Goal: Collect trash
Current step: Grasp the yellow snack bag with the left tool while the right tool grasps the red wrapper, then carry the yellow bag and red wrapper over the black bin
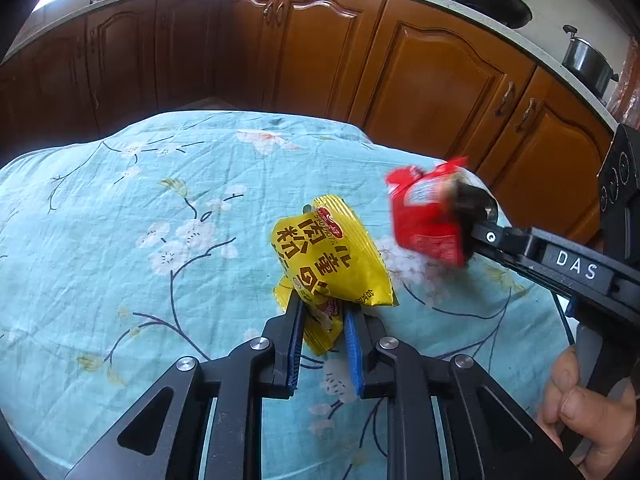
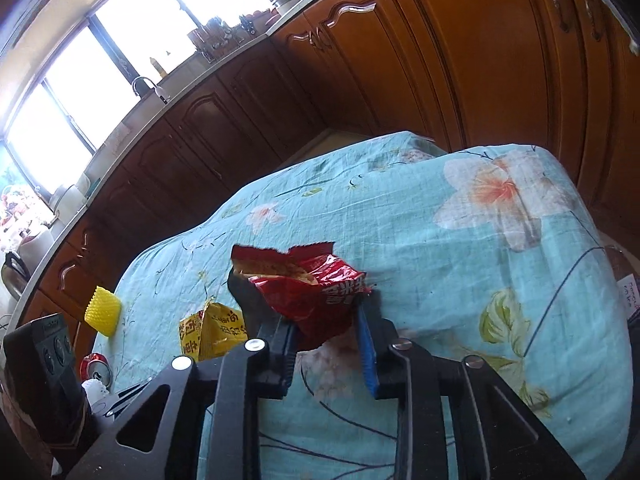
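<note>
Left wrist view first: my left hand-held gripper is clenched on the lower end of a yellow snack wrapper, which stands up from the pads at 12 o'clock over the blue floral tablecloth. At 2 o'clock my right hand-held gripper grips a red snack wrapper, blurred, near the table's far edge. A hand shows at 4 o'clock on that gripper's handle. Beyond, brown cabinets run under the counter.

On the right wrist view, the right gripper's blue pads pinch the torn-open red wrapper at 12 o'clock. The yellow wrapper sits at 10 o'clock, with a yellow ridged cup and a red can further left.
</note>
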A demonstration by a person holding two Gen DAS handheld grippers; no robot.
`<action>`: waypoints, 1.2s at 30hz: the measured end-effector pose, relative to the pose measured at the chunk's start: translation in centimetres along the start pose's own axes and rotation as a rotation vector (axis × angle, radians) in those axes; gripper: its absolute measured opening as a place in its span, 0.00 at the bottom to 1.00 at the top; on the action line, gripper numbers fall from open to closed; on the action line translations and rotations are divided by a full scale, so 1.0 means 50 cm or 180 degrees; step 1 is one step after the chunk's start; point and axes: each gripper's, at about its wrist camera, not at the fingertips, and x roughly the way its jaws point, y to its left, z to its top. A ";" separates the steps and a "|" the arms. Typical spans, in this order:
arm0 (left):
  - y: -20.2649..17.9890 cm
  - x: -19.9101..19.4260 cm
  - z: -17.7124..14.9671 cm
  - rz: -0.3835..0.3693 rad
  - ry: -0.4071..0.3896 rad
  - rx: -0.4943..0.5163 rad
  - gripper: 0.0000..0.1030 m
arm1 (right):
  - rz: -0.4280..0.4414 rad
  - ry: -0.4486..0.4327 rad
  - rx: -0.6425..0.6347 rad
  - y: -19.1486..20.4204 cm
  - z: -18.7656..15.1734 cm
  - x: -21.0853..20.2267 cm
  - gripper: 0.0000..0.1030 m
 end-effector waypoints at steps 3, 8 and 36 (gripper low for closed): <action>-0.009 -0.016 -0.009 -0.0080 -0.0014 0.0020 0.15 | -0.0017 -0.0048 0.0021 -0.009 -0.014 -0.036 0.01; -0.033 -0.048 -0.035 -0.0251 -0.0002 0.0045 0.13 | -0.0013 -0.0143 0.0018 -0.020 -0.049 -0.108 0.01; -0.294 -0.159 -0.154 -0.0948 0.0189 0.0728 0.12 | -0.0523 -0.0709 0.0556 -0.191 -0.238 -0.454 0.01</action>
